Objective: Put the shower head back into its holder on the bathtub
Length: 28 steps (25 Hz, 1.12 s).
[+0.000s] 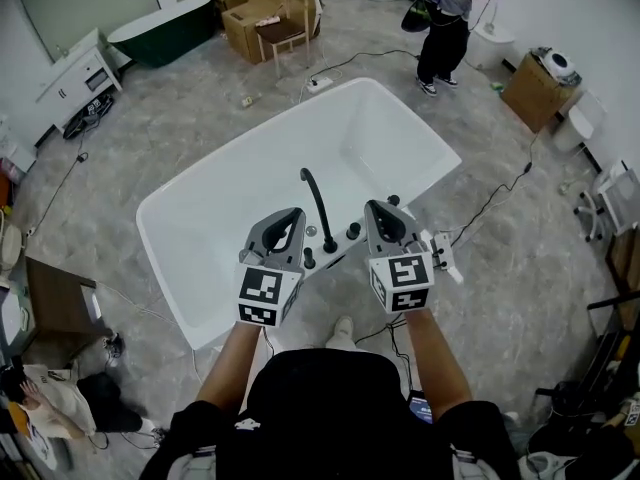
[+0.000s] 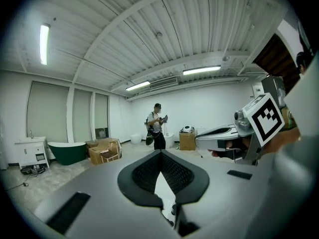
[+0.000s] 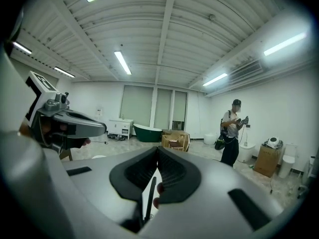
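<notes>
The white bathtub lies slantwise below me. A black curved spout and black knobs stand on its near rim. My left gripper and right gripper are held side by side above that rim, pointing almost level, one on each side of the spout. Both are shut with nothing between the jaws, as the left gripper view and the right gripper view show. A small white piece shows just right of the right cube; I cannot tell if it is the shower head.
A person stands at the far end of the room. Cardboard boxes and a chair, a dark green tub and a white cabinet line the back left. Cables cross the floor; another box sits at the right.
</notes>
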### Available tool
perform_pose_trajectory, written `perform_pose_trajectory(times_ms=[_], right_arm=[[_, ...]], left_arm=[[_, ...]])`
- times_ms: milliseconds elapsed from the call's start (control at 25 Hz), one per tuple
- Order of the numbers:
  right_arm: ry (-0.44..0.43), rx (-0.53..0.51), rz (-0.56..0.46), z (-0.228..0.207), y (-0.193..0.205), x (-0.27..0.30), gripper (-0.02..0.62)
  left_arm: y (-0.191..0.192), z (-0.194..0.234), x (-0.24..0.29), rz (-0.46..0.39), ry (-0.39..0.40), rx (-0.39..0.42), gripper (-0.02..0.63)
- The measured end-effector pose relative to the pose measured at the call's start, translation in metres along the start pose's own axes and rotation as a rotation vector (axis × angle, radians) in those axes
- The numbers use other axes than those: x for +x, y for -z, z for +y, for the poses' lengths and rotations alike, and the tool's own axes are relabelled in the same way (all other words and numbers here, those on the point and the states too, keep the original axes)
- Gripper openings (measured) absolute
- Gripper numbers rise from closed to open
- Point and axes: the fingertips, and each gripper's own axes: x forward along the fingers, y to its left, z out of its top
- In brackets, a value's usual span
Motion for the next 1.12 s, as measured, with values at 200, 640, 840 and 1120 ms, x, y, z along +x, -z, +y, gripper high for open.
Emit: perform_pose_trajectory(times_ms=[200,640,840,1120], right_arm=[[0.02,-0.004,-0.036,0.0,-0.019,-0.008,0.021],[0.03,-0.027,-0.052,-0.002,-0.027,-0.012,0.021],[0.024,-0.03,-0.055,0.002,-0.029,-0.009,0.021],[0.019,-0.028,-0.053,0.003,-0.027,-0.007,0.021]], left_arm=[[-0.023,-0.003,-0.008,-0.051,0.022,-0.018,0.014],[-0.04,0.003,-0.012,-0.093,-0.01,-0.004,0.014],[-0.041,0.005,-0.014,-0.096,-0.018,0.002,0.014],[-0.042,0.007,-0.014,-0.099,-0.028,0.009,0.014]])
